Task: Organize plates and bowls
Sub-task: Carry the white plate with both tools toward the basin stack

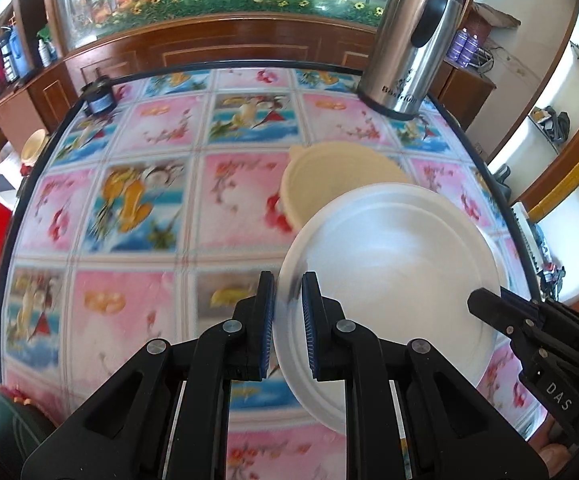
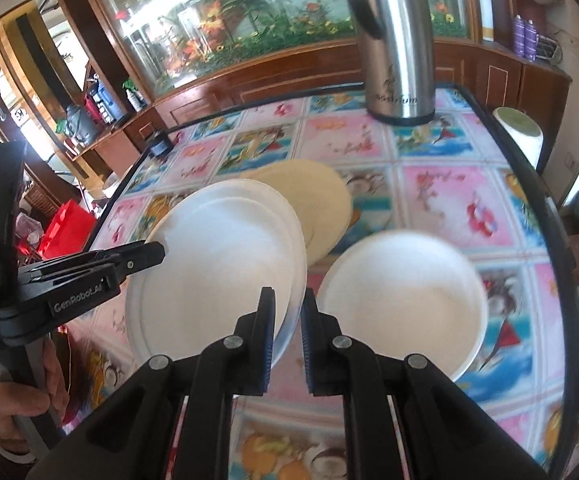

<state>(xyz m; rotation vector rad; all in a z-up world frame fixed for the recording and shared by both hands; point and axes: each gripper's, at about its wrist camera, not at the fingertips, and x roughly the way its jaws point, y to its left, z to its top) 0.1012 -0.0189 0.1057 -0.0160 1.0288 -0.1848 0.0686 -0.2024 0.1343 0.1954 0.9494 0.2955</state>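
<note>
Left gripper (image 1: 288, 312): I have it pinching the white plate (image 1: 393, 280) by the rim, lower centre of the left view.
Right gripper (image 2: 289, 320): clamped on the same plate's opposite rim.
White bowl (image 2: 401, 300): empty, lower right of the right view.
Cream plate (image 2: 309, 200): centre, bare, partly behind the white plate.
Flask (image 1: 417, 40): upper right; lettering blurred.
Writing: "GenRobot.AI" and "DAS" on the grippers.

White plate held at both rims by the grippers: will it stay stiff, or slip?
The white plate looks rigid: pinched only at opposite rims by the left gripper and right gripper, it shows no sag. Its glossy surface suggests it could slip. It is probably breakable if dropped on the table.
</note>
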